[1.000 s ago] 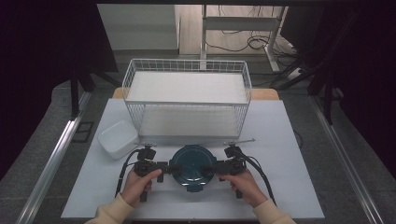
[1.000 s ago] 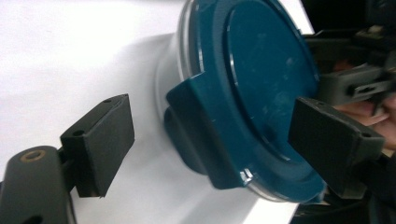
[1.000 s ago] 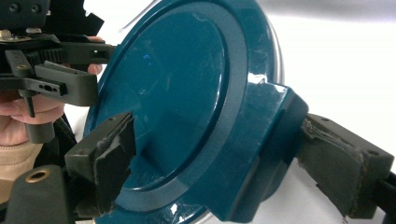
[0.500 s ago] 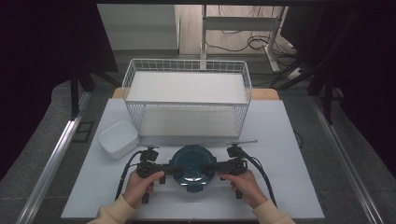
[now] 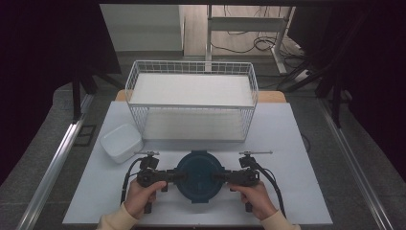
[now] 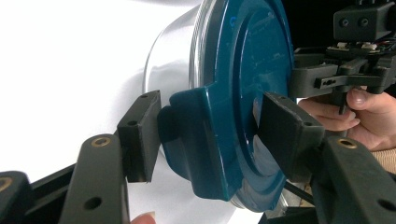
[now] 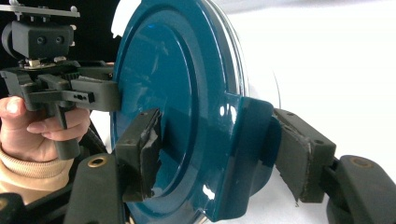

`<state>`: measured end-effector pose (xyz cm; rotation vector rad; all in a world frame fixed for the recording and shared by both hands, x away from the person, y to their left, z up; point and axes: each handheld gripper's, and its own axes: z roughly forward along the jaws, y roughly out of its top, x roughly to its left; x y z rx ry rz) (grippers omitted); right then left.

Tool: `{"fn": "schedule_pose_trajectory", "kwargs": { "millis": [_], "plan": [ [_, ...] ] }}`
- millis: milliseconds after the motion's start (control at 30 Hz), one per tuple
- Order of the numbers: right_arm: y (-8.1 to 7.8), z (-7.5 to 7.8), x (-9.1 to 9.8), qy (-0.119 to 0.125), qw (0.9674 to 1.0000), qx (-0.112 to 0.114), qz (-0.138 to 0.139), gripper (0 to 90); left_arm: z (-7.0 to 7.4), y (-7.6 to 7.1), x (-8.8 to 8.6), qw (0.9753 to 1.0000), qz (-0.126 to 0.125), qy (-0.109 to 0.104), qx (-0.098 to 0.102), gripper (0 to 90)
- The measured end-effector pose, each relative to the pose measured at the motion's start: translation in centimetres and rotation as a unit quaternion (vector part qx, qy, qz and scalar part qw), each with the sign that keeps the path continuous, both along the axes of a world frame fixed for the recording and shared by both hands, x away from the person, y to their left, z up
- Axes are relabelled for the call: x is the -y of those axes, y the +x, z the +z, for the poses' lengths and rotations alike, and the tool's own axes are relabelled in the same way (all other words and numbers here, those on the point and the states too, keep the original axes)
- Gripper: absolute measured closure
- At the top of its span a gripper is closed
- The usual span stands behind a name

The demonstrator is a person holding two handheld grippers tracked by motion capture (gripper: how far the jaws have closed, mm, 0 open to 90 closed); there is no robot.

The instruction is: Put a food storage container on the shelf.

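Round container with a teal lid [image 5: 199, 175] sits near the front edge of the white table [image 5: 297, 143], between my two hands. Lid has a latch tab on each side. My left gripper [image 5: 170, 176] has its jaws set either side of the left tab, my right gripper [image 5: 221, 176] the same on the right tab. I'd say I'm holding both sides at once so the container stays level and the lid can't twist; could be a lift or unclipping the latches, can't say which

Left gripper view: left tab [image 6: 196, 140] sits between the pads, the near pad [image 6: 140, 135] against it, the far pad [image 6: 285, 130] over the lid top, so clamped on the tab by the look of it. Clear container wall [image 6: 173, 70] shows under the lid here, which the high view hides. Right gripper view: right tab [image 7: 250, 154] between both pads, worn pad [image 7: 142, 149] pressing the lid face, so gripping too. Each gripper view also catches the other hand at the far side

High view adds the layout: white wire basket [image 5: 191, 81] behind, well apart, and a small white tub [image 5: 120, 141] off to the left, untouched
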<state>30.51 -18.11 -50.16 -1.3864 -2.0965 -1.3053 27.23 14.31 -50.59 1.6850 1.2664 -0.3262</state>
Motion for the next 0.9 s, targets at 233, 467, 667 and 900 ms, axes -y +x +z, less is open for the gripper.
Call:
{"fn": "schedule_pose_trajectory", "kwargs": {
  "millis": [233, 467, 667, 900],
  "plan": [
    [-0.22, -0.16, 0.20, 0.003, 1.0000, -0.007, 0.003, 35.1, 0.19, -0.23, 0.29, 0.9999, 0.001, 0.005, 0.012, 41.1],
    [-0.55, 0.04, 0.13, 0.004, 1.0000, -0.003, -0.007, 37.4, 0.39, -0.51, 0.28, 0.9999, 0.001, 0.008, 0.008, 41.4],
    [-0.80, 0.26, 0.17, 0.004, 0.9999, -0.005, -0.013, 38.6, 0.51, -0.59, 0.29, 0.9999, 0.003, 0.006, 0.008, 41.7],
    [-0.95, 0.52, -0.01, 0.002, 0.9999, -0.004, -0.014, 39.3, 0.81, -0.70, 0.19, 0.9998, 0.005, 0.013, 0.013, 41.6]
  ]
}}
